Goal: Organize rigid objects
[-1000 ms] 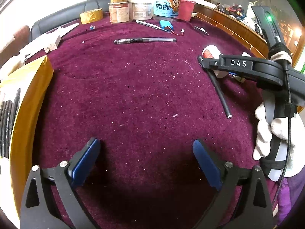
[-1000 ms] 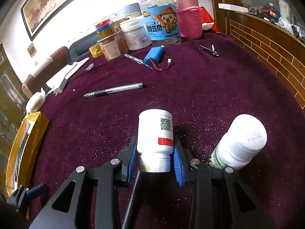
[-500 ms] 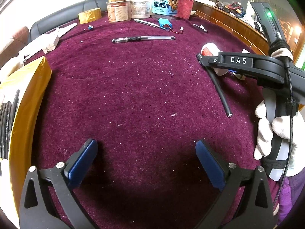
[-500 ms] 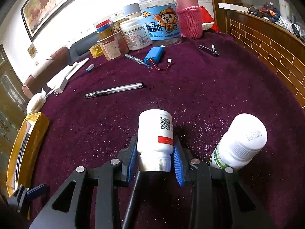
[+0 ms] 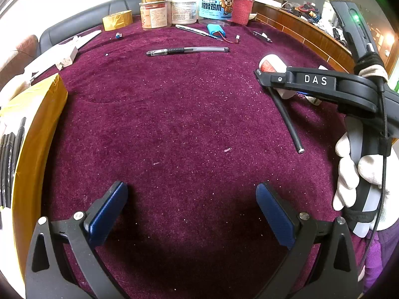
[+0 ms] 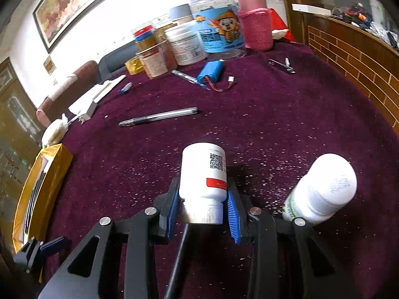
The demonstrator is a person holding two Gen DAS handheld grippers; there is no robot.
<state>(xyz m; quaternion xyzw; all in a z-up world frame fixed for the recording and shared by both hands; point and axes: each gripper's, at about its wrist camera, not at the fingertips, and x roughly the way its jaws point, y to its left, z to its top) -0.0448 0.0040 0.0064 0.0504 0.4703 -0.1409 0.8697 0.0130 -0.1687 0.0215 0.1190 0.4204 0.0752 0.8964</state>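
Note:
My right gripper (image 6: 203, 205) is shut on a white pill bottle (image 6: 203, 174) with a red stripe and QR code, gripped near its cap, bottom pointing away. The bottle also shows in the left wrist view (image 5: 270, 66) behind the right gripper body. A second white bottle (image 6: 321, 189) lies just to the right on the purple cloth. A black pen (image 5: 286, 122) lies under the right gripper. My left gripper (image 5: 189, 206) is open and empty above bare cloth. A clear pen (image 5: 187, 50) lies further back.
Jars, a pink-sleeved flask and a tape roll (image 5: 117, 20) stand along the far edge. A blue battery pack (image 6: 209, 71) and nail clippers (image 6: 281, 65) lie near them. A yellow box (image 5: 30, 134) holding black pens sits at the left edge.
The left gripper has drawn slightly nearer the table's far side. The right gripper stays shut on the bottle and has barely moved.

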